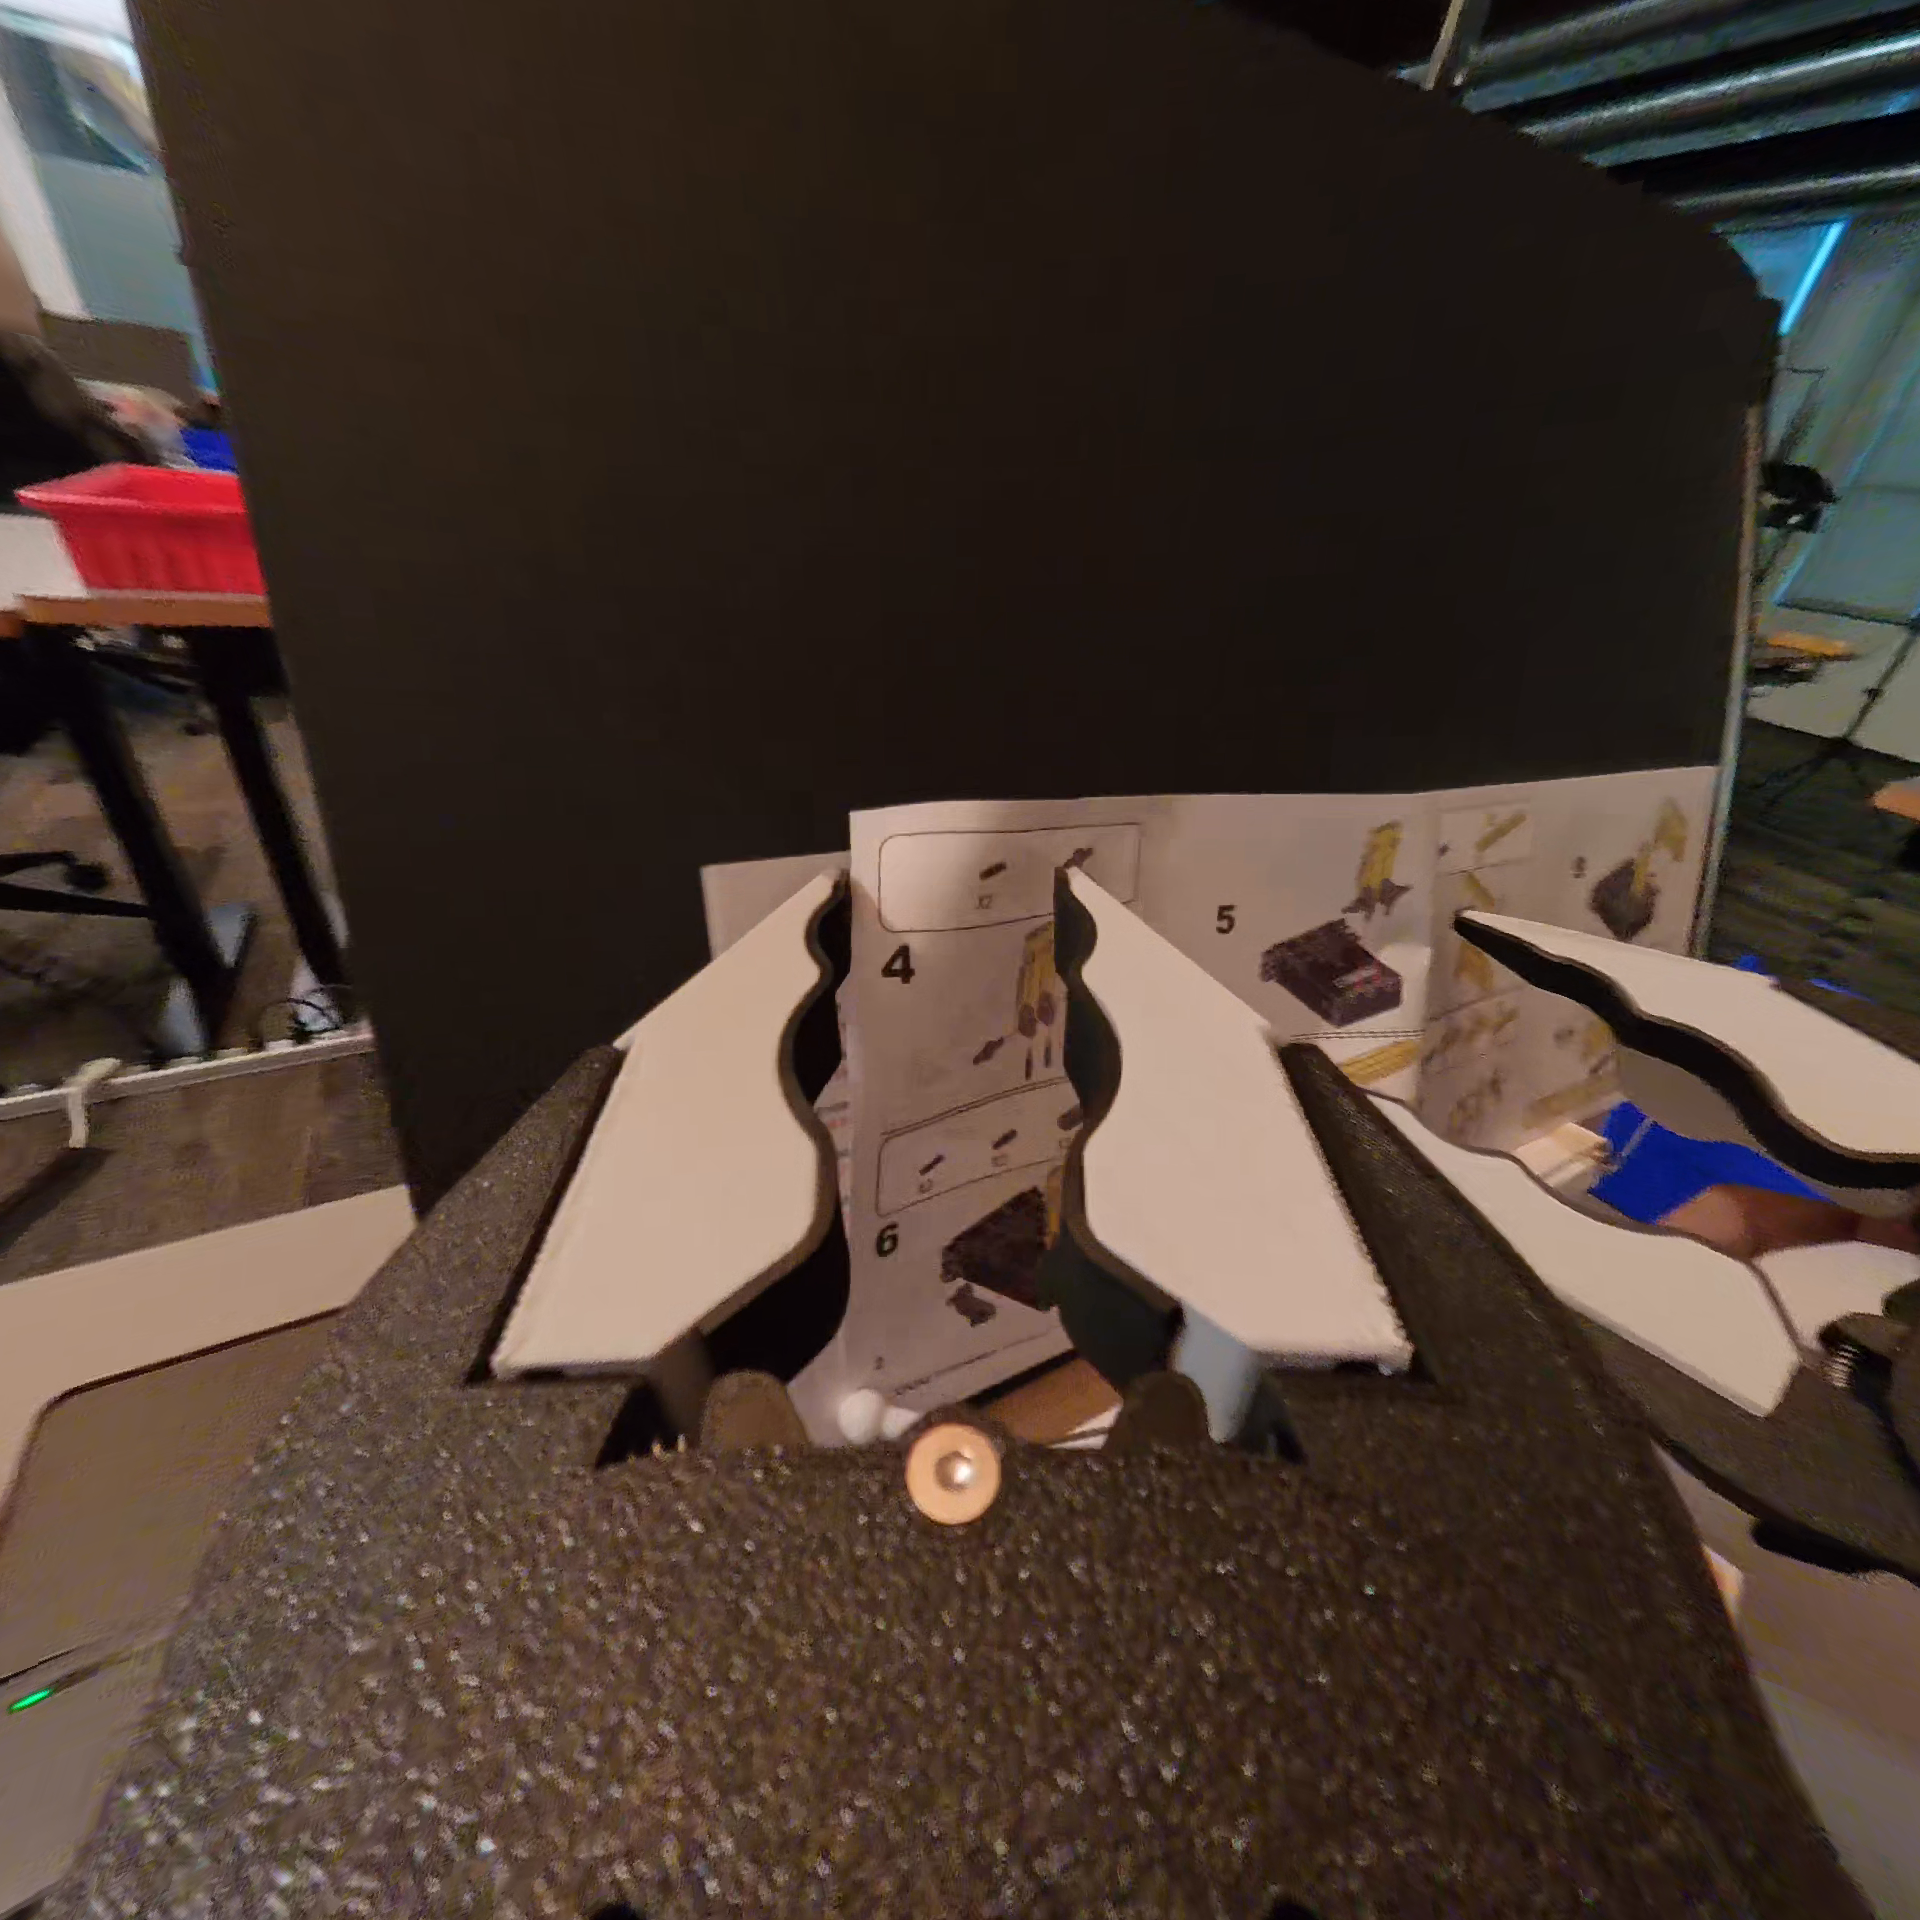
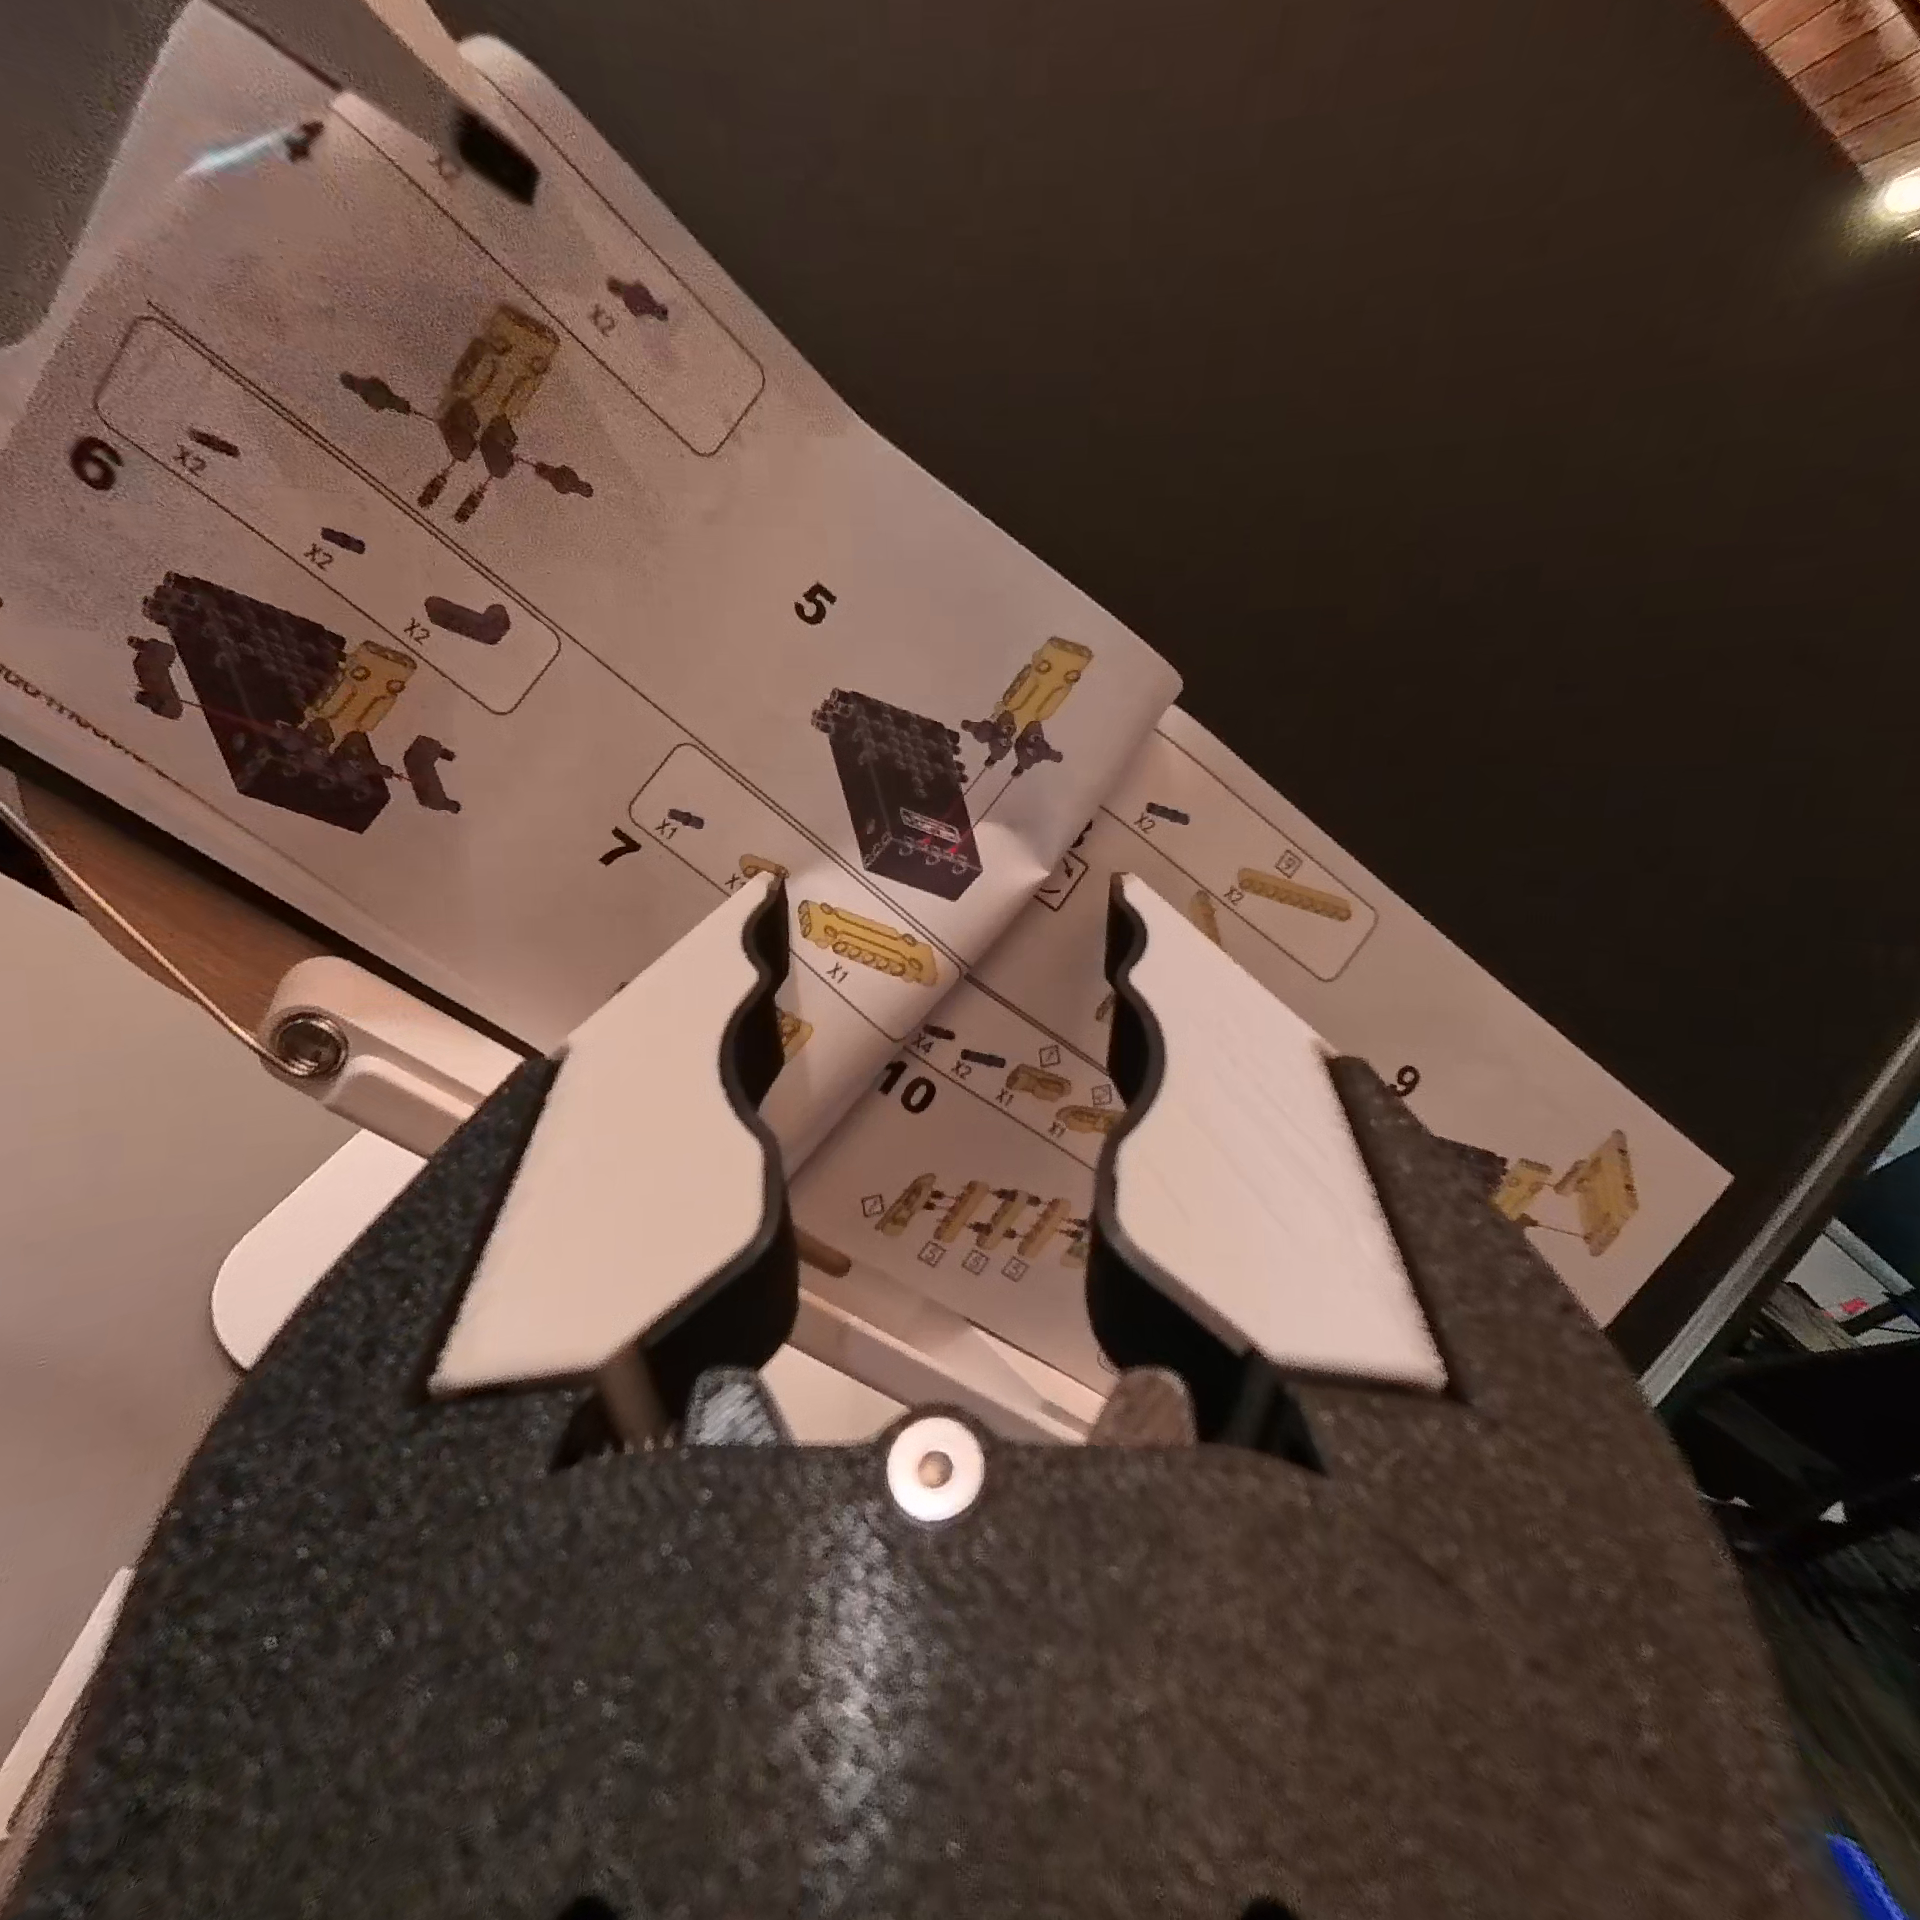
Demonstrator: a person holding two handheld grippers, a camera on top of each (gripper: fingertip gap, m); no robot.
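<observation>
Behind both spread hand-held grippers (image 1: 951, 883) (image 2: 940, 883), instruction sheet (image 2: 644, 582) fronts black panel (image 1: 831, 468).

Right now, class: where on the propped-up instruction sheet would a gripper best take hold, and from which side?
Probably the raised fold edge of the instruction sheet, approached from the front-right. That flap stands off the black board, leaving room for a finger behind it; the right gripper already faces it, open.

Instruction sheet (image 2: 520, 540) cut off at left; red bin (image 1: 145, 540) blurred.
</observation>
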